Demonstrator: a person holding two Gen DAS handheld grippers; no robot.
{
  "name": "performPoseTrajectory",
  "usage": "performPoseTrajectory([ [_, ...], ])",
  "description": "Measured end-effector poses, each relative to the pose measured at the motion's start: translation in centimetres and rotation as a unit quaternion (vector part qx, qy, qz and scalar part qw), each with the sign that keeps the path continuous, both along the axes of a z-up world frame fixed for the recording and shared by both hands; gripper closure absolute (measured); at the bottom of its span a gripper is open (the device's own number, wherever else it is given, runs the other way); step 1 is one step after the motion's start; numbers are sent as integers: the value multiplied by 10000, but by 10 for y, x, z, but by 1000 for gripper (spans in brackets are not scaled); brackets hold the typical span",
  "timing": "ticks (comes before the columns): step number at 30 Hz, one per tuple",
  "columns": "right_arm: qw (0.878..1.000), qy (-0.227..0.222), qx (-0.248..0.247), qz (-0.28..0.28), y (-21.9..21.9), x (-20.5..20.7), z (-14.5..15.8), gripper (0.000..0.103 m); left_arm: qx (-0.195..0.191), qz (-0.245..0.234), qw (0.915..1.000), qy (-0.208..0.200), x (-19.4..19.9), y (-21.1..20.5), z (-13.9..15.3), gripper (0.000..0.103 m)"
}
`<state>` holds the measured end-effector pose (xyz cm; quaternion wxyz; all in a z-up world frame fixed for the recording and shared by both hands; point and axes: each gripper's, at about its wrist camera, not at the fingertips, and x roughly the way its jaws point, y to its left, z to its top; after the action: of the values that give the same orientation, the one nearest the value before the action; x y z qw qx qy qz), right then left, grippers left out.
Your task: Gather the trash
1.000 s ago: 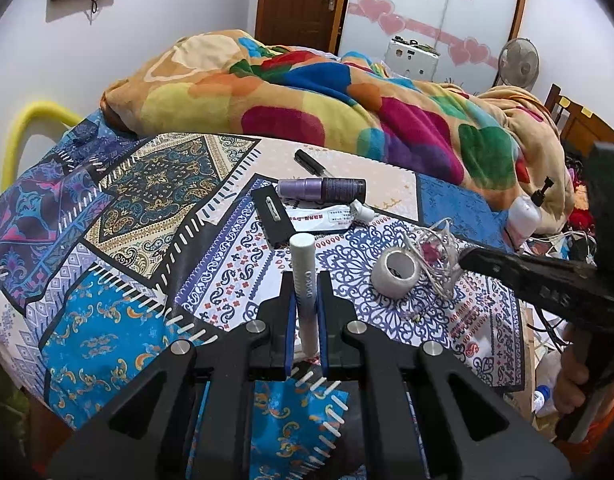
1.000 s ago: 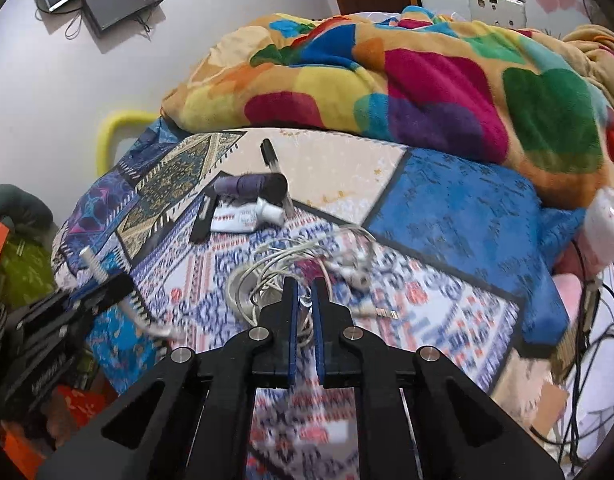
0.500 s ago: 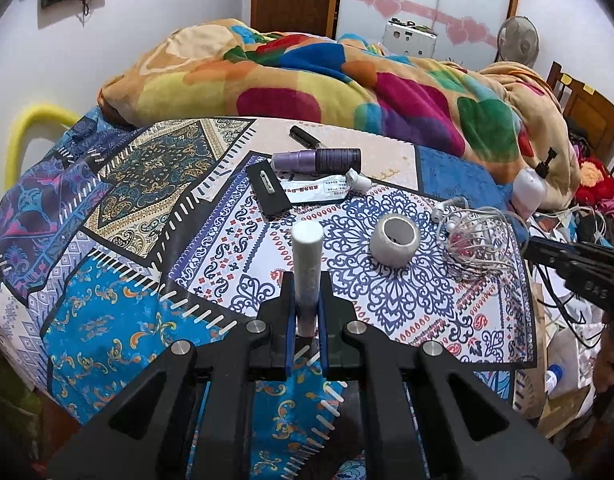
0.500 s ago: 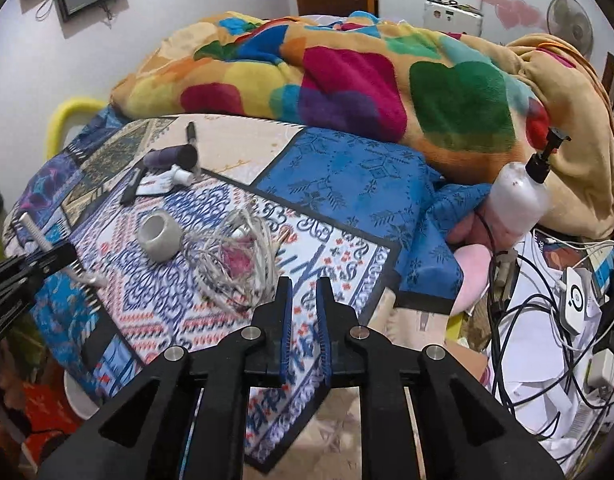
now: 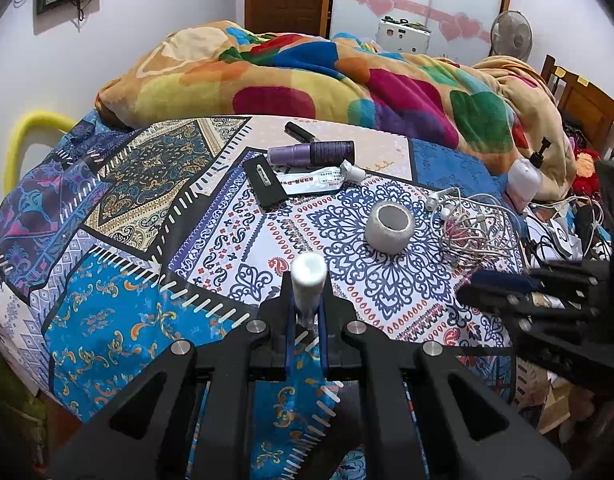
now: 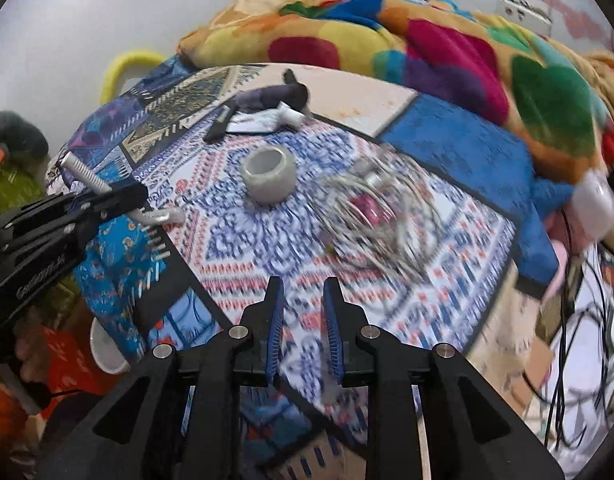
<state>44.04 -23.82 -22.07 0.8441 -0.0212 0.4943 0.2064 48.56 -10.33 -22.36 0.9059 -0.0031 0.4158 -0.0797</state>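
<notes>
Both grippers low in frame, left clamped, right parting.
We see the left gripper point(image 5: 306, 312) at bottom centre of its view, jaws closed tight on a white tube point(image 5: 307, 280) sticking up between them. The right gripper point(image 6: 303, 320) at bottom centre of its view, jaws just been opening, narrow gap, nothing between; it also shows blurred at right edge of the left view.

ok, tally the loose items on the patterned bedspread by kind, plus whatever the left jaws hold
Tubes: 3, white tube in left gripper, purple tube, white squeeze tube
Tape rolls: 1
Earphone tangles: 1
Black flat pieces: 1
Black pens: 1
Total: 7
</notes>
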Motion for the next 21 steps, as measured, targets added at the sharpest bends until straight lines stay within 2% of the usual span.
performPoseTrajectory([
  [6, 9994, -275, -208, 4, 7, 18, 5, 84, -24, -44, 10000, -26, -2, 1, -1, 95],
  [10, 9994, -66, -342, 70, 7, 29, -6, 84, -80, -44, 9999, -49, -2, 2, -1, 95],
  [16, 9985, -249, -482, 107, 8, 22, -9, 84, -115, -43, 9999, -33, -2, 4, -1, 95],
  [17, 9983, -269, -499, 95, 8, 21, -9, 85, -113, -39, 9999, -24, -3, 4, -1, 95],
  [20, 9977, -319, -598, -71, 6, 21, -8, 97, -139, -10, 9999, 58, -4, 6, -1, 95],
  [21, 9979, -291, -566, -85, 5, 21, -8, 98, -156, 7, 9998, 84, -5, 8, -1, 95],
])
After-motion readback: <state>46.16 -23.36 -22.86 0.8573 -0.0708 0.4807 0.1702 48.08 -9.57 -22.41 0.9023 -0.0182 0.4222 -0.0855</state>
